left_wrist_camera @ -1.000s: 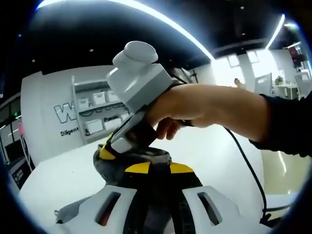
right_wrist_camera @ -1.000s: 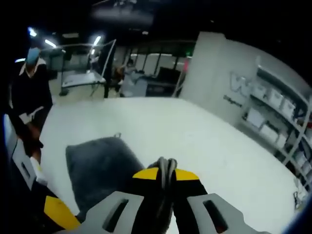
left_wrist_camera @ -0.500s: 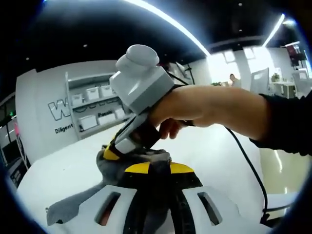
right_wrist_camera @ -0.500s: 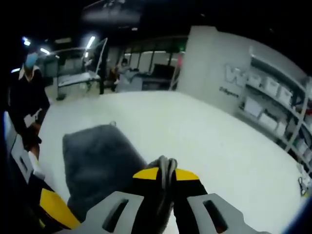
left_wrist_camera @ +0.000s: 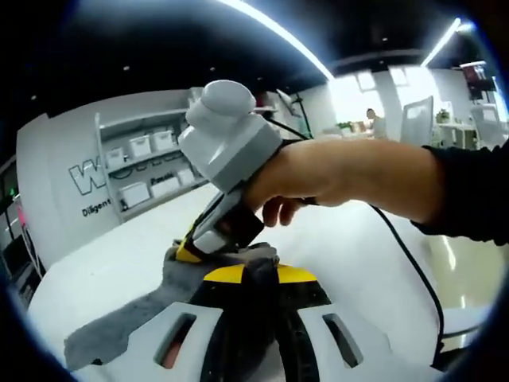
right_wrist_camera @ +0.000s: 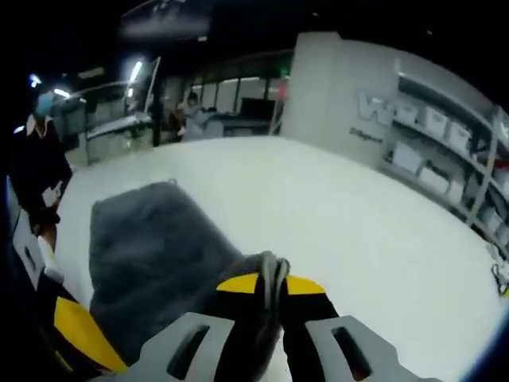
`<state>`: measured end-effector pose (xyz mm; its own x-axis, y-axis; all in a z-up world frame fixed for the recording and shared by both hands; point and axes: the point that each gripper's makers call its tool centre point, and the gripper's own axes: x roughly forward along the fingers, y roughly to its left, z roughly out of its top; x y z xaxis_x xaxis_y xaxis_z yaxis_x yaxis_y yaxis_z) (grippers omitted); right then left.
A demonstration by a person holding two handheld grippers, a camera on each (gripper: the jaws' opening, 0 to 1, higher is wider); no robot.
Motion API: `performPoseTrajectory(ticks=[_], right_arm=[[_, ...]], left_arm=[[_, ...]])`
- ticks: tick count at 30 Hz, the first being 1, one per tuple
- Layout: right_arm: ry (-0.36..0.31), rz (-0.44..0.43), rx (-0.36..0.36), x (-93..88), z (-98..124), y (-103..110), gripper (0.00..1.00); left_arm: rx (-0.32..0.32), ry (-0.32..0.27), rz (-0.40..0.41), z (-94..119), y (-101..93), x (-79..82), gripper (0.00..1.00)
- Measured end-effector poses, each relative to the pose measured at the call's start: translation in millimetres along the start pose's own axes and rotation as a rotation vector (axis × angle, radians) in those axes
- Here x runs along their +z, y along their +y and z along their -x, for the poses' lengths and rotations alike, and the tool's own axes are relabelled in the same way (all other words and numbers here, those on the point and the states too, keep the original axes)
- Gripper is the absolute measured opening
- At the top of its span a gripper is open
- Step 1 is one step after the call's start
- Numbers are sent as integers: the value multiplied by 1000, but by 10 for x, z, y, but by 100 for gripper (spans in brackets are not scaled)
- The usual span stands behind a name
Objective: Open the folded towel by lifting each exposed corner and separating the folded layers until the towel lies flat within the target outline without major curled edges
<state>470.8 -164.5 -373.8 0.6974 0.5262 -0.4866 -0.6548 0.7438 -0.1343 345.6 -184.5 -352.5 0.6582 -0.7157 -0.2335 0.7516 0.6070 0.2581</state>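
The grey towel (right_wrist_camera: 151, 255) hangs lifted over the white table (right_wrist_camera: 318, 215), its cloth spreading to the left in the right gripper view. My right gripper (right_wrist_camera: 273, 280) is shut on a bunched edge of the towel between its yellow-tipped jaws. In the left gripper view my left gripper (left_wrist_camera: 259, 274) is shut on another edge of the towel (left_wrist_camera: 119, 326), which trails down to the left. The right gripper (left_wrist_camera: 203, 247), held by a hand (left_wrist_camera: 334, 171), pinches the cloth just beyond my left jaws. The left gripper's yellow tip (right_wrist_camera: 79, 334) appears at the lower left of the right gripper view.
Shelves with white boxes (left_wrist_camera: 151, 163) line a grey wall (left_wrist_camera: 64, 175) beyond the table. A person in dark clothes (right_wrist_camera: 36, 175) stands at the table's far left end. A black cable (left_wrist_camera: 406, 263) runs from the right gripper. A cable end (right_wrist_camera: 501, 278) lies at the table's right edge.
Both grippers keep their hold while the towel has spread: more grey cloth now stretches out to the left in both views. The grippers have drawn slightly apart.
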Motion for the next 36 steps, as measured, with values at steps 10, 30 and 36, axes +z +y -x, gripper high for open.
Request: performPoseTrajectory(ticks=[10, 30, 36], right_arm=[[27, -34, 3, -249, -33, -91, 4], [-3, -77, 24, -352, -104, -110, 4], [-6, -79, 23, -350, -110, -105, 4]], left_arm=[[-58, 73, -14, -152, -191, -189, 11], [-131, 191, -82, -280, -390, -418, 19], [-219, 178, 7, -250, -487, -381, 36]])
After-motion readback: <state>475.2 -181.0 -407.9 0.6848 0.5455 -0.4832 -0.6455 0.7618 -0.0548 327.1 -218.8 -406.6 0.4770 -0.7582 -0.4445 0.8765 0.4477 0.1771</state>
